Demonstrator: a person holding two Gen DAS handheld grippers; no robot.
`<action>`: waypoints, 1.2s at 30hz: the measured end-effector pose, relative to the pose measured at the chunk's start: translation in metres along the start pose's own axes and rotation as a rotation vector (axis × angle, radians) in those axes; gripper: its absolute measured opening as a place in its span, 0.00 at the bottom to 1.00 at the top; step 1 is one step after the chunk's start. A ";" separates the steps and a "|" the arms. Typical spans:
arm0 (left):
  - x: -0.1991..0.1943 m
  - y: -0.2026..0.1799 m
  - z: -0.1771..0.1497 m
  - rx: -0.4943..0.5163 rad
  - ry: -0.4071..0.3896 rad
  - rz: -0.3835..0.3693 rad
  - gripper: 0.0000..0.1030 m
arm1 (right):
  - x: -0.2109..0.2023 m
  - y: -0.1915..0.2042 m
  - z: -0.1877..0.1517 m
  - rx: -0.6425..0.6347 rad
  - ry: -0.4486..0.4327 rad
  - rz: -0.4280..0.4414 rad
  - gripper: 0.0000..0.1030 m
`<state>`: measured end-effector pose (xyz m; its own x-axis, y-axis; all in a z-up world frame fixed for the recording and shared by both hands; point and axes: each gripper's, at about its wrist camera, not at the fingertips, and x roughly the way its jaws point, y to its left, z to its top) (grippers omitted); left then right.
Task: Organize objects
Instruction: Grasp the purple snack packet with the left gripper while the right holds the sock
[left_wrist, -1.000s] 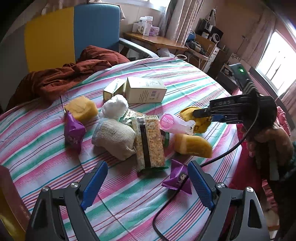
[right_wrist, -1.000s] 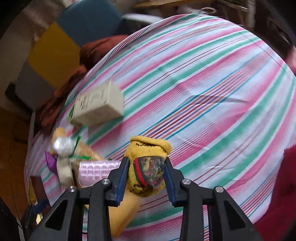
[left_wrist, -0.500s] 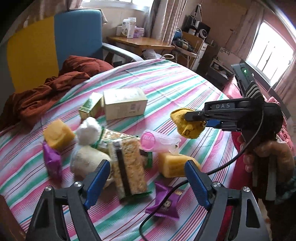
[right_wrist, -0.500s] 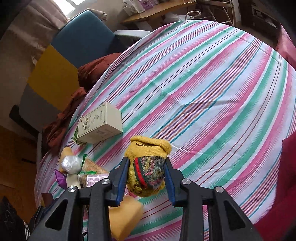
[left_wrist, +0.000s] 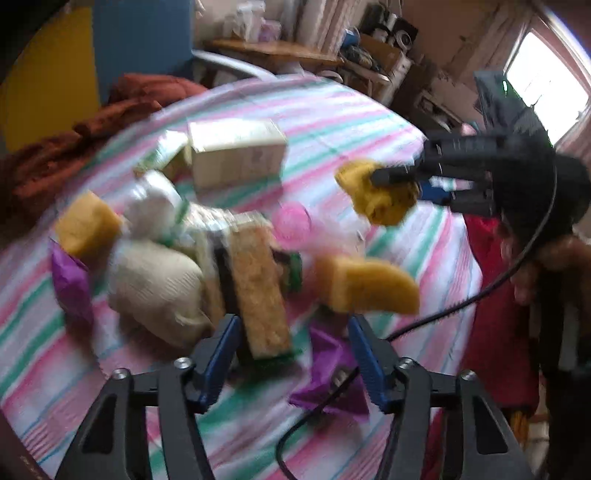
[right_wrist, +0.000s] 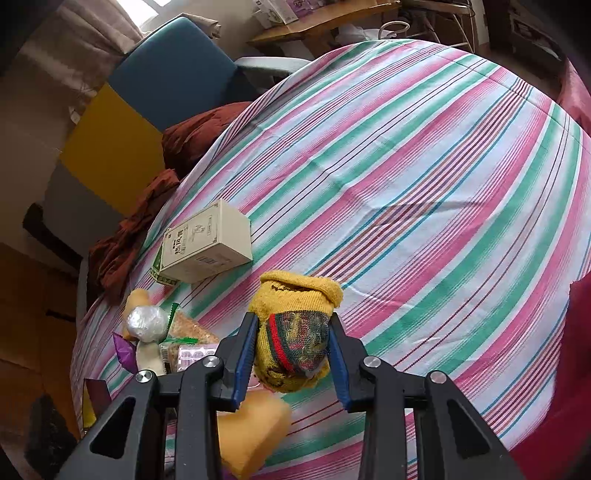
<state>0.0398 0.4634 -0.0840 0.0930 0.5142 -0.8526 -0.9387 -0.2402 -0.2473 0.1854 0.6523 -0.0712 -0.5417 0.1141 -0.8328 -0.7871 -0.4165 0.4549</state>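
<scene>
Left wrist view: my left claw (left_wrist: 291, 354) is closing, its jaws still apart and gripping nothing. The near end of a cracker pack (left_wrist: 258, 291) lies between its blue pads (left_wrist: 218, 354). Just right of it sits a sponge (left_wrist: 365, 284), a purple wrapper (left_wrist: 332, 376) nearer still. Further right, my right claw (left_wrist: 391, 177) carries a yellow sock (left_wrist: 376, 199) above the striped tabletop (left_wrist: 332, 122).

Right wrist view: my right claw (right_wrist: 291, 354) is clenched on the sock (right_wrist: 295, 332). A box (right_wrist: 207, 247) lies ahead to the left.
</scene>
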 end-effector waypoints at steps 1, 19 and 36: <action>0.002 -0.004 -0.003 0.017 0.010 -0.008 0.55 | 0.000 0.000 0.000 0.000 0.001 -0.001 0.35; 0.017 -0.029 -0.033 0.064 0.038 0.025 0.35 | 0.015 0.005 -0.001 -0.032 0.078 -0.036 0.35; -0.100 0.028 -0.086 -0.154 -0.215 0.071 0.34 | -0.022 0.012 -0.011 -0.074 -0.089 0.113 0.34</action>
<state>0.0330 0.3347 -0.0451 -0.0595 0.6506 -0.7571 -0.8772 -0.3960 -0.2713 0.1913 0.6349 -0.0504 -0.6519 0.1411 -0.7450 -0.6977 -0.4964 0.5165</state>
